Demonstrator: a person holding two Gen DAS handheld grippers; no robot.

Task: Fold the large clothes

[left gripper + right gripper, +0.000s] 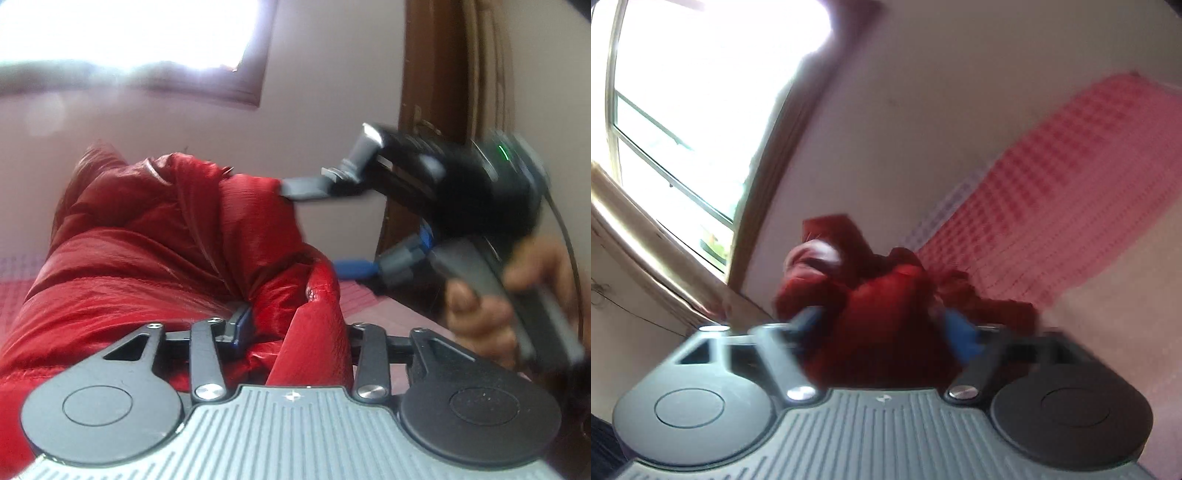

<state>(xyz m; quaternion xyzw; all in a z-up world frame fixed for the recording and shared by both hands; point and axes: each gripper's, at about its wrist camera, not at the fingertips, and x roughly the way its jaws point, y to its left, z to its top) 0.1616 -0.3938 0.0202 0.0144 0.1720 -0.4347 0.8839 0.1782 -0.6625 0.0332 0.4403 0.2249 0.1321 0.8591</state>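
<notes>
A shiny red puffer jacket [147, 236] fills the left and middle of the left wrist view, bunched up. My left gripper [295, 328] has a thick fold of it between its fingers; the left pad [240, 325] lies against the fabric and the right finger is buried under it. My right gripper [314, 227] comes in from the right, held by a hand [480, 314], with its jaws wide apart and the upper fingertip at the jacket's edge. The right wrist view is blurred: the right gripper [886, 325] is open there, with the red jacket [871, 295] between and beyond the fingers.
A pink checked bed sheet [1052, 177] lies under the jacket and also shows as the sheet [369, 299] below the right gripper. A bright window [129, 29] and a wooden door frame [424, 92] stand behind against a pale wall. The window [683, 110] fills the right view's left side.
</notes>
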